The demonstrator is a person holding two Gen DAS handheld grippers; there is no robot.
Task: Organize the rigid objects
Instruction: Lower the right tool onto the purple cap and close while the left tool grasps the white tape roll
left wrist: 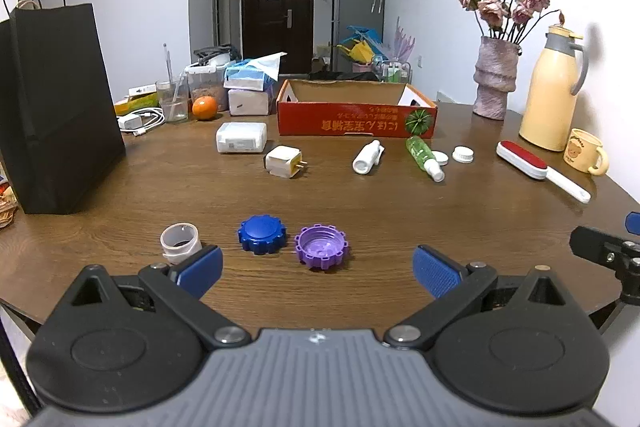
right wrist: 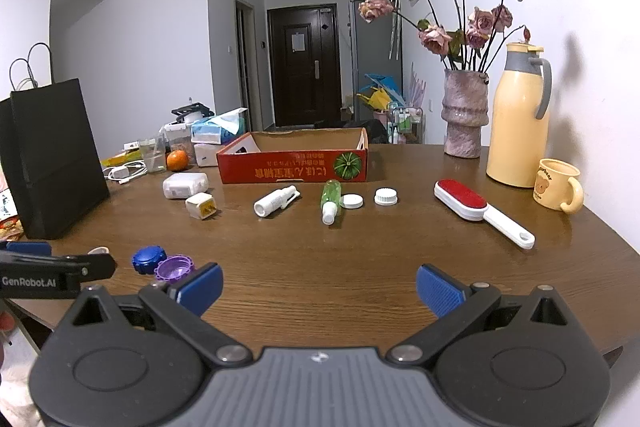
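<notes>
My left gripper [left wrist: 318, 269] is open and empty, low over the table's near edge. Just ahead of it lie a blue cap [left wrist: 262, 233], a purple cap [left wrist: 321, 246] and a clear cup-shaped cap [left wrist: 181, 241] by its left finger. My right gripper [right wrist: 318, 285] is open and empty over bare wood. Farther back lie a white spray bottle [right wrist: 276, 201], a green bottle [right wrist: 330, 201], two white lids [right wrist: 352, 201] [right wrist: 386, 196], a plug adapter [right wrist: 201, 205], a white charger [right wrist: 185, 185] and a red lint brush [right wrist: 480, 211]. A red cardboard box [right wrist: 294, 167] stands open behind them.
A black paper bag [left wrist: 56, 107] stands at the left. A vase of dried roses [right wrist: 466, 113], a yellow thermos [right wrist: 518, 119] and a yellow mug [right wrist: 558, 185] stand at the right. Tissue boxes, a glass, cables and an orange [left wrist: 205, 107] crowd the back left.
</notes>
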